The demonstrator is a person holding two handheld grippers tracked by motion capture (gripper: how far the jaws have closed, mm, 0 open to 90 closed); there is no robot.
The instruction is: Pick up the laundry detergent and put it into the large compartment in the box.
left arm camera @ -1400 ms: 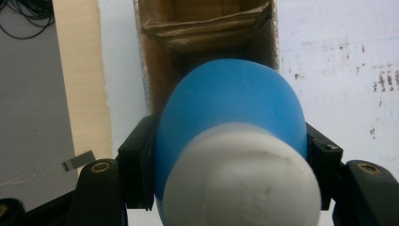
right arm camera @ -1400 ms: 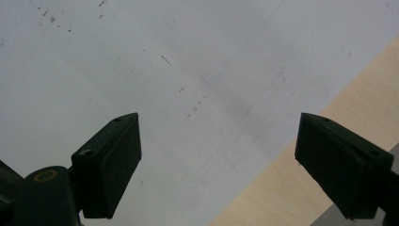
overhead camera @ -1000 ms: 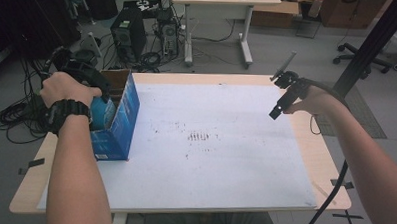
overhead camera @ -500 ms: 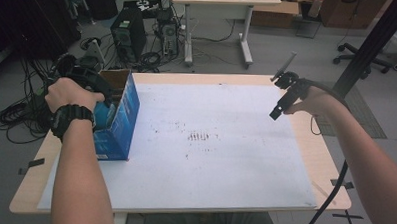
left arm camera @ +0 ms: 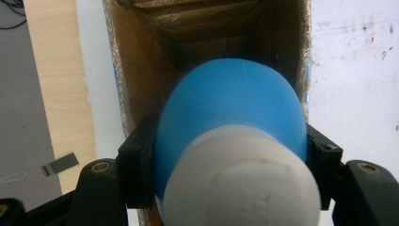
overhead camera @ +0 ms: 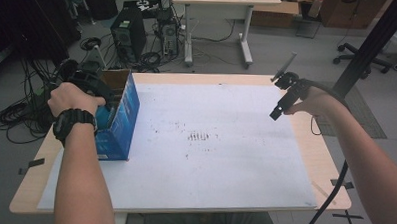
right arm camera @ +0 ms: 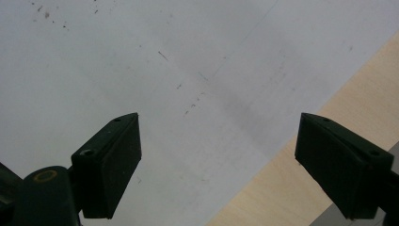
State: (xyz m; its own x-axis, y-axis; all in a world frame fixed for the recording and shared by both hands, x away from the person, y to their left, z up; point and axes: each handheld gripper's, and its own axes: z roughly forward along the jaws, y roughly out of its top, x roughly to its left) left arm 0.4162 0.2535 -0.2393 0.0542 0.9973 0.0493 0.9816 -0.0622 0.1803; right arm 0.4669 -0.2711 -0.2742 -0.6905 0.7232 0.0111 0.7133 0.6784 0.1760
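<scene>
The left gripper [left arm camera: 230,155] pinches one blue bottle [left arm camera: 230,113] with a white cap, its fingers [left arm camera: 136,165] pressed on both sides of the body. The bottle hangs over the open mouth of the blue carton [overhead camera: 117,120], with the bottom end pointing into the brown inside, probably so that it can go straight down between the walls. The carton stands upright at the left edge of the desk [overhead camera: 329,171], on the white sheet [overhead camera: 209,167], near the left hand, so the reach is short. The right gripper [overhead camera: 277,114] is held above the right side of the sheet with its fingers [right arm camera: 110,160] spread wide and nothing between them; I think it waits out of the way. In count: one bottle, one carton, one sheet, two grippers.
</scene>
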